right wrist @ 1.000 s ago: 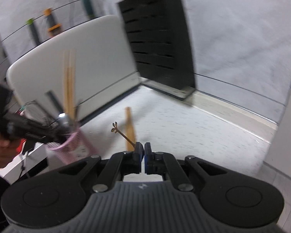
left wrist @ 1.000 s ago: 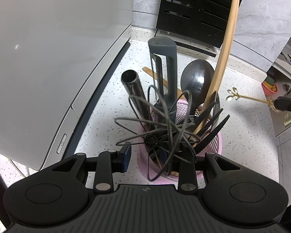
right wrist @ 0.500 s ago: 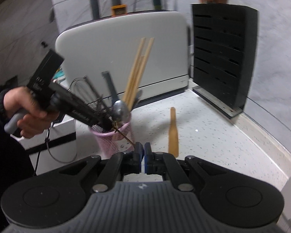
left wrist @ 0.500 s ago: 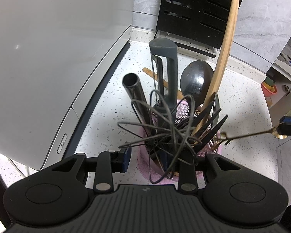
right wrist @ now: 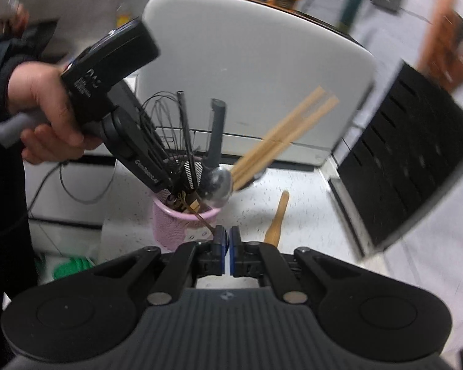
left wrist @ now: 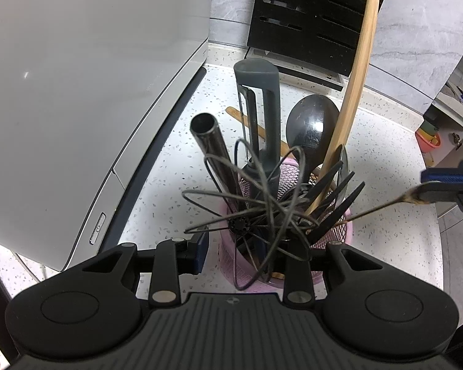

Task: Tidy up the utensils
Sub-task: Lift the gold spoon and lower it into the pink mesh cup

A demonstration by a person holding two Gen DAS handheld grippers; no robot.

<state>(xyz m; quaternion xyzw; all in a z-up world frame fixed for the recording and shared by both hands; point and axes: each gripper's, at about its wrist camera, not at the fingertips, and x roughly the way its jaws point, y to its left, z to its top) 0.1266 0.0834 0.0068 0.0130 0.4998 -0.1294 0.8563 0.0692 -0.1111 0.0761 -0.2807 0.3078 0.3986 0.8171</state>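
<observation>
A pink mesh holder (left wrist: 339,231) (right wrist: 169,225) stands on the speckled counter, packed with a wire whisk (left wrist: 256,203), a black spoon (left wrist: 311,123), a grey-handled tool (left wrist: 262,92), a metal tube and wooden chopsticks (right wrist: 287,129). My left gripper (left wrist: 248,252) (right wrist: 169,189) sits at the holder's near rim. One finger is outside the rim with a gap to the wall, and the other is among the utensils. My right gripper (right wrist: 226,237) (left wrist: 447,185) is shut on the handle end of a thin gold fork (left wrist: 370,211) (right wrist: 202,217). The fork's head is down inside the holder.
A wooden spatula (right wrist: 277,215) (left wrist: 240,117) lies on the counter beyond the holder. A large white appliance (left wrist: 77,92) (right wrist: 247,77) fills the left side and a black knife block (left wrist: 308,15) (right wrist: 410,154) stands at the back. A person's hand (right wrist: 43,92) holds the left gripper.
My right gripper swung in towards the holder and rolled, carrying the gold fork until its head entered the holder. The whisk's wires shifted. The left gripper stayed put.
</observation>
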